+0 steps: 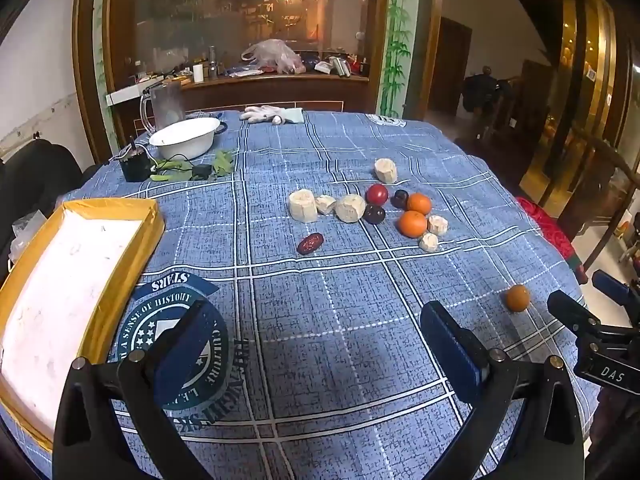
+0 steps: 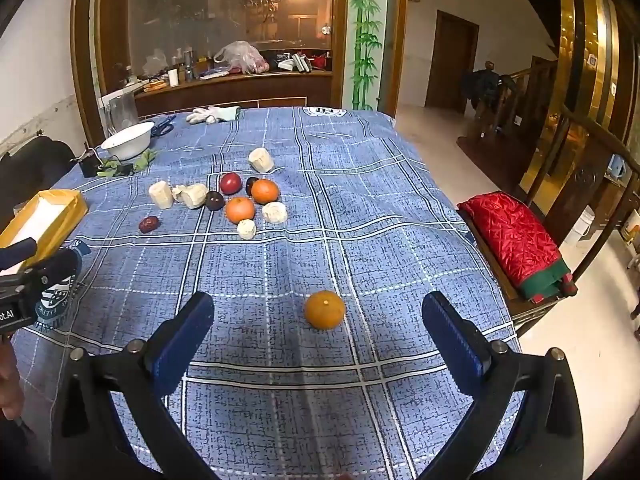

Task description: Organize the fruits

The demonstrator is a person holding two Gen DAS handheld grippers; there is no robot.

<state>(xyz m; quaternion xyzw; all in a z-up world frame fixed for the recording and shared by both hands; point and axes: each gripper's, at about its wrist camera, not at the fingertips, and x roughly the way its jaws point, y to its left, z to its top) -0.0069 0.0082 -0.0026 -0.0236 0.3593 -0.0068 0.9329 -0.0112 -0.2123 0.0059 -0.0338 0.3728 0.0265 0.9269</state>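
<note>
Lone orange (image 2: 324, 309), clustered fruits (image 2: 240, 200)

A box (image 1: 80, 280) sits on the table (image 1: 340, 360) at the near left. A bunch of fruit (image 1: 372, 208) lies in the middle. One lone fruit (image 2: 325, 309) lies near, to the right. A bowl (image 1: 186, 136) and a glove (image 1: 272, 114) sit far back, the bowl to the left.

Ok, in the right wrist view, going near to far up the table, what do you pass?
Lone orange → red date → red plum → white bowl → gloves.
</note>
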